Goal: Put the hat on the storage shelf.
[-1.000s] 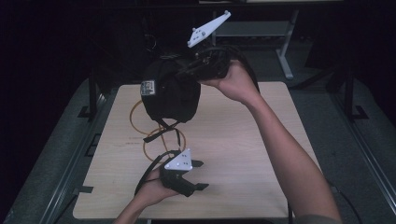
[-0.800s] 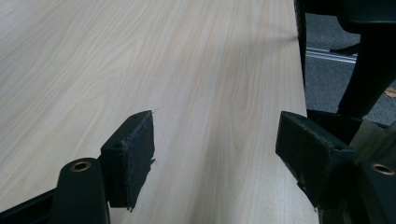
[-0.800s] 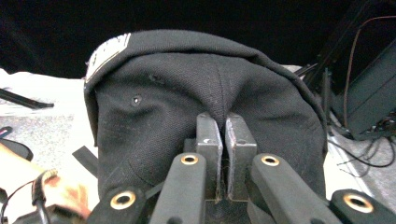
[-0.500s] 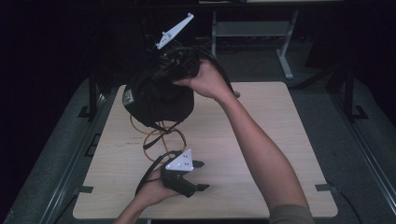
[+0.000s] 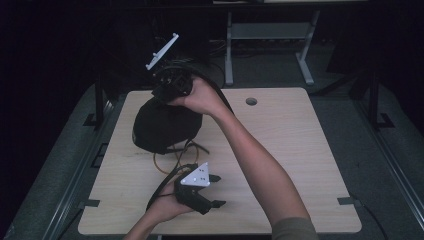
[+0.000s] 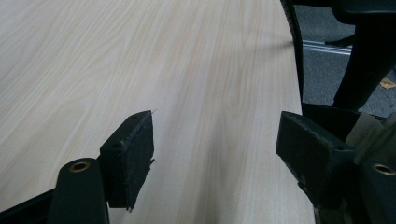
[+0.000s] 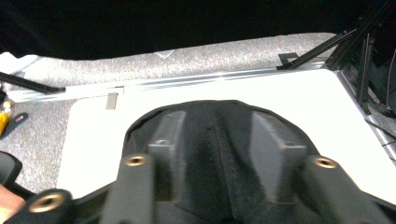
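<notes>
Black rounded fabric cap lies set down on the pale wooden desk, directly beneath the right gripper, whose jaws have just been opening and now straddle the cloth without pressing it. Left gripper rests open, nothing between its jaws, nearer the desk's front edge. Placement appears complete; withdrawal remains.

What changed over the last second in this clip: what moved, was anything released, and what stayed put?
The right gripper carried the black cap leftward and down until it rests on the table. Its jaws have just been opening; in the right gripper view the cap's fabric lies between the parted pads, which appear clear of it. The left gripper stayed near the front edge, open and holding nothing; the orange cable remains under the cap.
</notes>
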